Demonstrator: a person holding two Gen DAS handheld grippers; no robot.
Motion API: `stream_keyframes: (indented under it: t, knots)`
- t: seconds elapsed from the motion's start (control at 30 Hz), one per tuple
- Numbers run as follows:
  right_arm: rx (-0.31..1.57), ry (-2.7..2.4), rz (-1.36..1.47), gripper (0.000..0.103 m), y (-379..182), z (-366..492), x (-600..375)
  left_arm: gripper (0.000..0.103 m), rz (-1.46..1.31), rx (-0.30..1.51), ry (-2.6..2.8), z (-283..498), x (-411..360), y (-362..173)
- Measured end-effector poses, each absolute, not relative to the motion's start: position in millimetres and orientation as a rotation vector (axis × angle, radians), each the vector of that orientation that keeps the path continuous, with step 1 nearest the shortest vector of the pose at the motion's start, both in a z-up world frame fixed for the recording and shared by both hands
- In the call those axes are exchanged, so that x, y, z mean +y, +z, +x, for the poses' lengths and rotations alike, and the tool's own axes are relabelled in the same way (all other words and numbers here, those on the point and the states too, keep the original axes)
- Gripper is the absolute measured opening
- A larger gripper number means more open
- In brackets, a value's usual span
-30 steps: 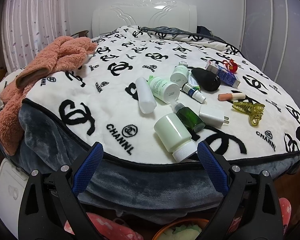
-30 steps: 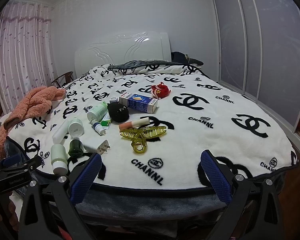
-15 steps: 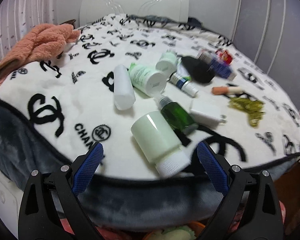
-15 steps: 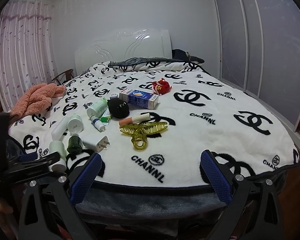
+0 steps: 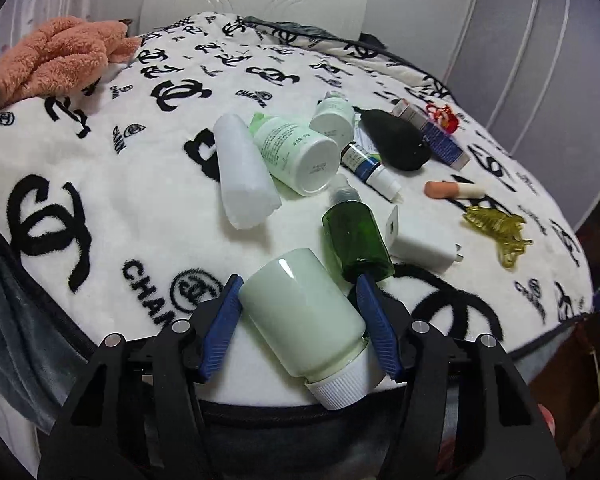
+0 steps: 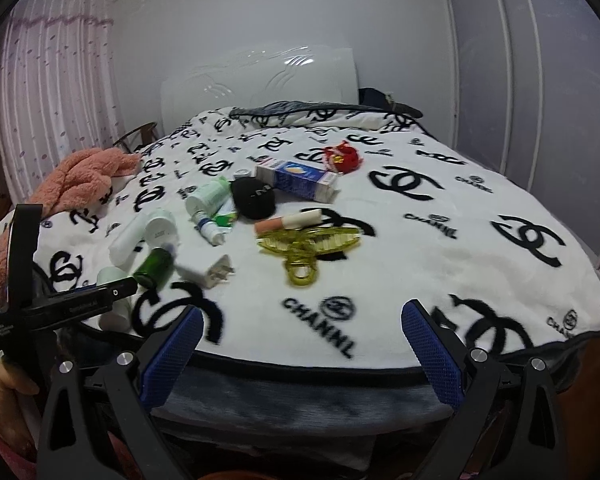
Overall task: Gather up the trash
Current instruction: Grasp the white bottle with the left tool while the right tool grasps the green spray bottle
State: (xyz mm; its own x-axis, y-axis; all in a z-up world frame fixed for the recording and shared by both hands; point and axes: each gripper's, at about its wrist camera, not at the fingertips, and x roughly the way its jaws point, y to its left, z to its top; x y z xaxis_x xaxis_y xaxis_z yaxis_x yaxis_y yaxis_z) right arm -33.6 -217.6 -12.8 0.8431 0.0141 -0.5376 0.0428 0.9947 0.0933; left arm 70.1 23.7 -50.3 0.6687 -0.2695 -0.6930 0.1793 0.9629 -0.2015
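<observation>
Pale green bottle (image 5: pixel 304 312) lies on its side at the bed's (image 5: pixel 140 208) near edge, white cap toward the camera. Left tool (image 5: pixel 300 304), angled down, has just been closing its jaws; both blue pads touch the bottle's sides. Right tool (image 6: pixel 300 340) hangs wide apart and empty at the near edge.
</observation>
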Motion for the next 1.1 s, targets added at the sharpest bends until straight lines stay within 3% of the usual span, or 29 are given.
stream_keyframes:
  t: [0.2, 0.4, 0.63, 0.77, 0.83, 1.1]
  knots:
    - [0.617, 0.129, 0.218, 0.098, 0, -5, -194, 0.054, -0.099, 0.74, -0.296, 49, 38, -35]
    - [0.866, 0.402, 0.489, 0.098, -20, 73, -154, 0.05, -0.123, 0.709, -0.291, 45, 63, -27]
    - [1.031, 0.41, 0.523, 0.094, -47, 128, -113, 0.05, -0.164, 0.69, -0.316, 42, 85, -27]
    - [1.064, 0.344, 0.411, 0.074, -57, 140, -88, 0.049, -0.199, 0.683, -0.325, 42, 97, -28]
    - [1.062, 0.273, 0.357, 0.04, -60, 143, -87, 0.049, -0.222, 0.683, -0.331, 43, 102, -29]
    - [1.028, 0.347, 0.401, 0.037, -50, 128, -110, 0.048, -0.231, 0.668, -0.325, 39, 106, -28]
